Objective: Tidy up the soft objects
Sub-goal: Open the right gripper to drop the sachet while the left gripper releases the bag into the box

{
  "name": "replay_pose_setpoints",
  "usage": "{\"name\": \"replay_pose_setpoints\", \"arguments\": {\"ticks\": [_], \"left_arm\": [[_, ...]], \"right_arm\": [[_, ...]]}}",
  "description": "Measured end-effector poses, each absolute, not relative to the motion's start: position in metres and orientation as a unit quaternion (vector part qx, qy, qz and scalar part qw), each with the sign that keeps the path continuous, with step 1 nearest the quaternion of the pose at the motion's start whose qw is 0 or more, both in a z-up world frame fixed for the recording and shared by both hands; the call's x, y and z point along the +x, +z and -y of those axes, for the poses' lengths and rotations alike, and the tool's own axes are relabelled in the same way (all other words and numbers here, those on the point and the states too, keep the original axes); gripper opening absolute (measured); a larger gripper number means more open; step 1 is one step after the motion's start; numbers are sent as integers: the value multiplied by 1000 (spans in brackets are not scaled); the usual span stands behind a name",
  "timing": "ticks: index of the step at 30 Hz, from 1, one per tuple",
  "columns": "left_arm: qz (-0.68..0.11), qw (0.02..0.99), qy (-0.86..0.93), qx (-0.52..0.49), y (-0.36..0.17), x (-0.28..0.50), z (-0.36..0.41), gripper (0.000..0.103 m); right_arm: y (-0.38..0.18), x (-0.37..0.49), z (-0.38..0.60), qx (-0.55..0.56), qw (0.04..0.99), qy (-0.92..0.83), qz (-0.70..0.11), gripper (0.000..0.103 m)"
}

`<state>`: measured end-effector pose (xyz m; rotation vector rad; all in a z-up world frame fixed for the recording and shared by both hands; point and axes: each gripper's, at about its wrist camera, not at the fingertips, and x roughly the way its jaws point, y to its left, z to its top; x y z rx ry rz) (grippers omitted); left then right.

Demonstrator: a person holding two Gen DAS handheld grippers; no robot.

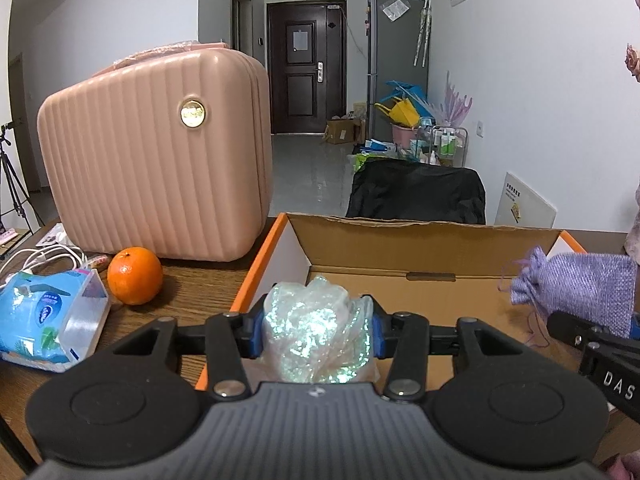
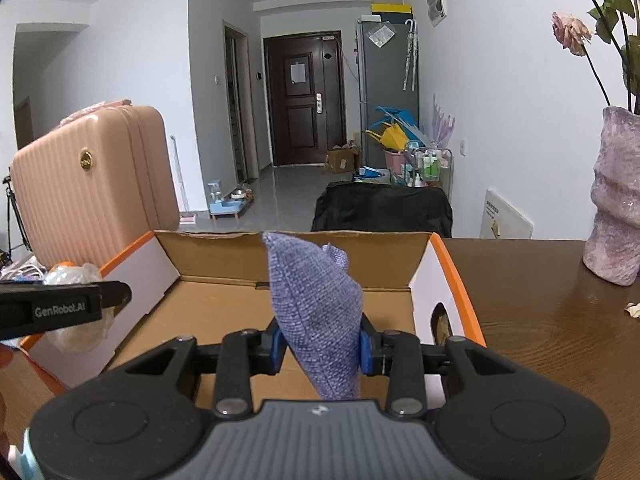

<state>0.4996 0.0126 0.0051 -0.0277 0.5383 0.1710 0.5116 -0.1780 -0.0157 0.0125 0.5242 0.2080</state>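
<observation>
Left gripper (image 1: 316,334) clamps the crumpled iridescent plastic bag (image 1: 318,336), blue pads pressed on both its sides, over the near left corner of the open cardboard box with orange rims (image 1: 400,248). Right gripper (image 2: 320,346) pinches the lavender woven fabric pouch (image 2: 316,312) upright between its 2 fingers, above the box's near edge. Outward: round orange fruit (image 1: 135,276) and ribbed pink hard-shell case (image 1: 156,156) toward the tabletop's left edge.
</observation>
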Motion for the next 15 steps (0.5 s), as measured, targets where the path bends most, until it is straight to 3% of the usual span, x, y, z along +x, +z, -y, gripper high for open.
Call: {"name": "replay_pose_setpoints", "arguments": {"ticks": [3, 5, 10, 15], "left_arm": [[-257, 962, 90, -17, 8, 497, -15, 70], [-251, 963, 100, -15, 9, 496, -14, 80], [-233, 965, 115, -17, 13, 490, -15, 100], [-225, 966, 123, -17, 16, 489, -15, 103]], "right_arm": [[-17, 512, 176, -3, 960, 93, -266, 60], [-16, 511, 176, -4, 961, 88, -261, 82], [-8, 504, 180, -1, 968, 75, -238, 101], [-6, 505, 185, 3, 970, 65, -234, 103]]}}
